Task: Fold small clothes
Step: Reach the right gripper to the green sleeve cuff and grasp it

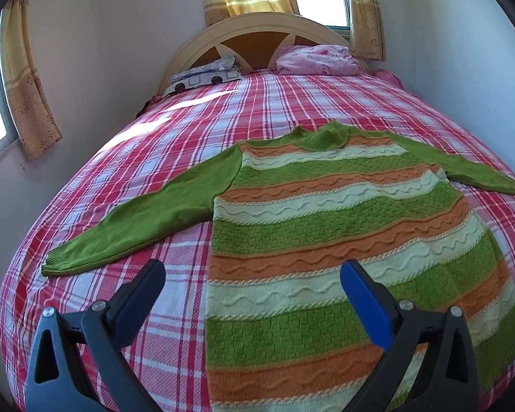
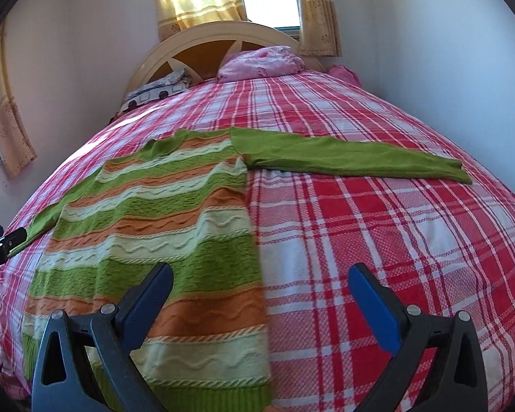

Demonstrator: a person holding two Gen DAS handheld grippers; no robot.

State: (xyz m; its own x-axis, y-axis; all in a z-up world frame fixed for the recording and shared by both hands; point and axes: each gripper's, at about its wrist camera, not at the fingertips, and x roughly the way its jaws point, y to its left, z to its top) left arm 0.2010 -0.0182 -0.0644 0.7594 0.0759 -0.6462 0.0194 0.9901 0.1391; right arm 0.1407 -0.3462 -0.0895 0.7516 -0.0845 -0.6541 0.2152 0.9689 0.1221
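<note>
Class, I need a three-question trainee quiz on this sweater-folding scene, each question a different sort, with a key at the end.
1. True or false: the striped sweater lies spread flat on the plaid bedspread with both sleeves stretched outward.
2. Multiple choice: the left gripper and the right gripper are A) both open and empty, B) both shut on the sweater, C) one open, one shut.
3. Fill in: the pink pillow rests against the ______ at the far end of the bed.

Key
1. True
2. A
3. headboard
</note>
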